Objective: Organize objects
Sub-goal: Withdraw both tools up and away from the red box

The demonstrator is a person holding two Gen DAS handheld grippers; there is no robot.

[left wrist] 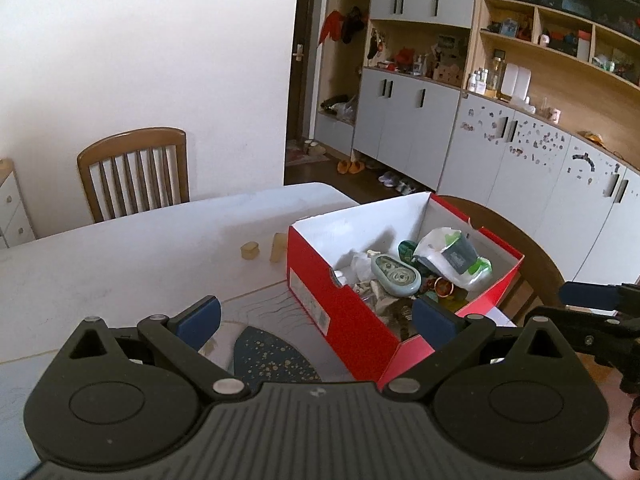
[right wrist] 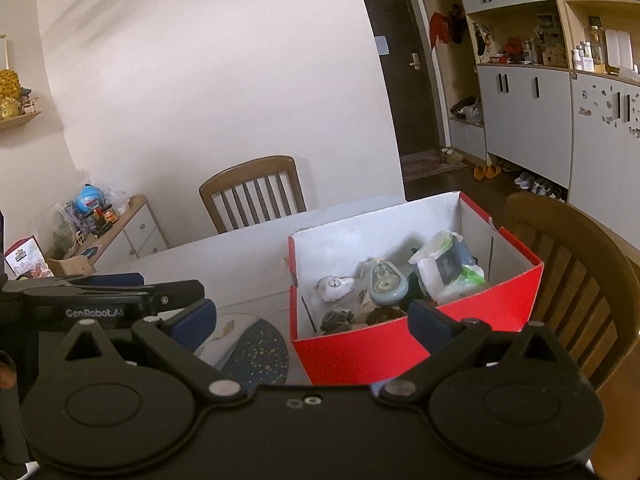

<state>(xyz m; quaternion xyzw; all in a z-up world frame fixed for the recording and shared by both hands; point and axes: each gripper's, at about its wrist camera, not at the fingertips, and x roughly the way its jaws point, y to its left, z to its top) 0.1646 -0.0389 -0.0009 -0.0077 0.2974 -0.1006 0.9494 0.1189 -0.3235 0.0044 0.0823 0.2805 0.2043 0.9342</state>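
Centre right of both views: red box (left wrist: 352, 312) on white table (left wrist: 120, 256), holding pale green oval case (left wrist: 396, 276), white-green packet (left wrist: 456, 260), crumpled scraps. Left gripper (left wrist: 316, 318) jaws spread wide, empty, above box's near corner. Right gripper (right wrist: 312, 320) likewise wide, empty. Dark speckled plate (right wrist: 256, 356) lower centre, beside box. Two yellowish blocks (left wrist: 264, 249) mid-frame on table.

- A lived-in home, the dining area running into the entry hall.
- White dining table (left wrist: 120, 256) in the lower half of the frame, with wooden slat-back chairs (left wrist: 134, 174) against the plain wall.
- Dark front door (right wrist: 404, 60) with a lever handle, upper right in the right wrist view.
- Slippers and shoes (left wrist: 350, 167) on the floor by the entry.
- Grey-and-wood wall cabinets (left wrist: 408, 120) along the right, shelves crowded with bottles, toys and ornaments.
- Hats and clothes (left wrist: 344, 24) hanging in an open niche.
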